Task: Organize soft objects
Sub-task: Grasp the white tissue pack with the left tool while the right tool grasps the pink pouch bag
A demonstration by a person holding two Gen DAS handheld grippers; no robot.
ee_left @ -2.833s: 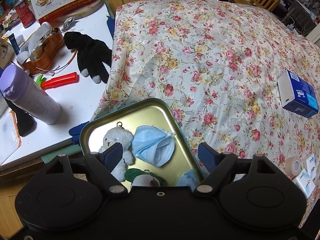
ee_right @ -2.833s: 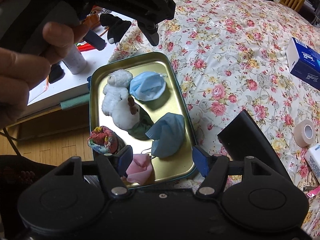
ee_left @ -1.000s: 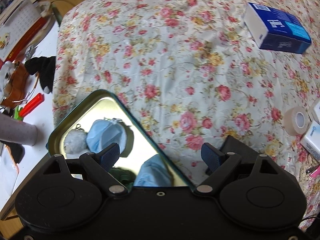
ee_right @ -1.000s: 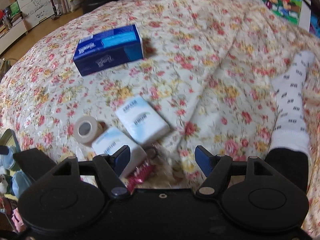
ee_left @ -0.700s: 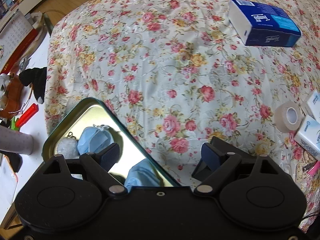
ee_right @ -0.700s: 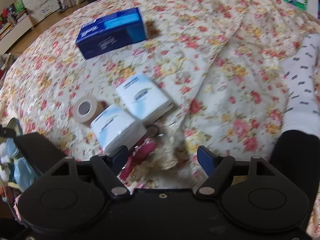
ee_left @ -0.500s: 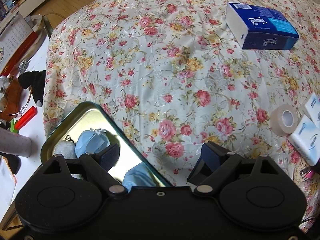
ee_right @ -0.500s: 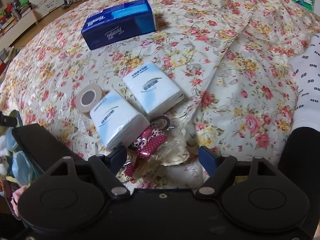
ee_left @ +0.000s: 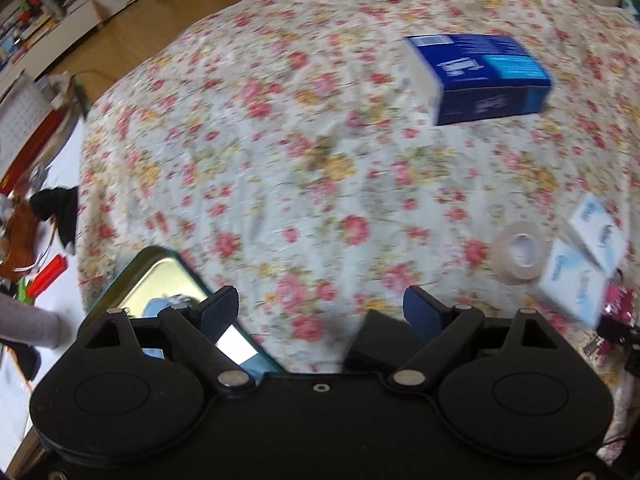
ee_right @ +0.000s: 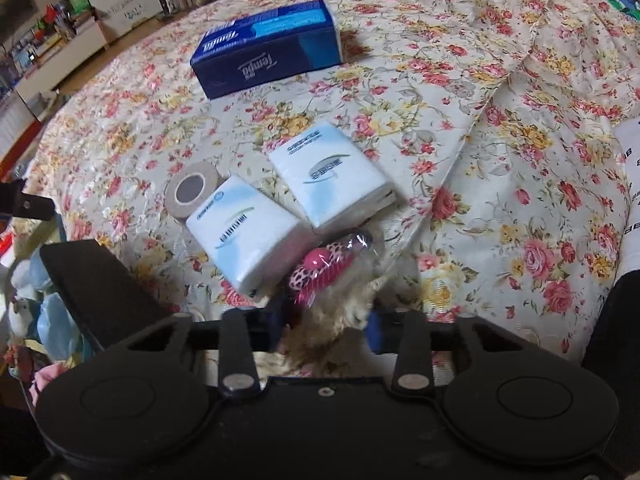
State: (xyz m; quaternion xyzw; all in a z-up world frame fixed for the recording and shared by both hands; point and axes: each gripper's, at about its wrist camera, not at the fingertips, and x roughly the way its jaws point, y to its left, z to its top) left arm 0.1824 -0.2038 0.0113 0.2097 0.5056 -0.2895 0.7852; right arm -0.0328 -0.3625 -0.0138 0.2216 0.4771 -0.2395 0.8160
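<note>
My right gripper [ee_right: 326,322] has its fingers drawn close around a crinkled clear bag [ee_right: 340,304] with a fluffy cream object inside, next to a pink leopard-print item [ee_right: 324,262]. Two white tissue packs [ee_right: 244,232] [ee_right: 332,176] lie just beyond it on the floral bedspread. My left gripper [ee_left: 322,302] is open and empty above the bedspread. The gold metal tray [ee_left: 160,276] sits at its lower left, with a blue face mask [ee_left: 160,306] partly hidden behind the left finger. The tray's soft objects also show at the left edge of the right wrist view [ee_right: 28,308].
A blue Tempo tissue box [ee_right: 268,46] lies farther back on the bed, also in the left wrist view [ee_left: 480,76]. A tape roll [ee_right: 192,192] sits beside the tissue packs. A black lid [ee_right: 96,288] lies next to the tray. A white table with clutter [ee_left: 36,240] stands at left.
The right gripper moved down onto the clear bag and closed from wide open to nearly shut around it. The left gripper swung right, so the tray slid toward the lower left of its view.
</note>
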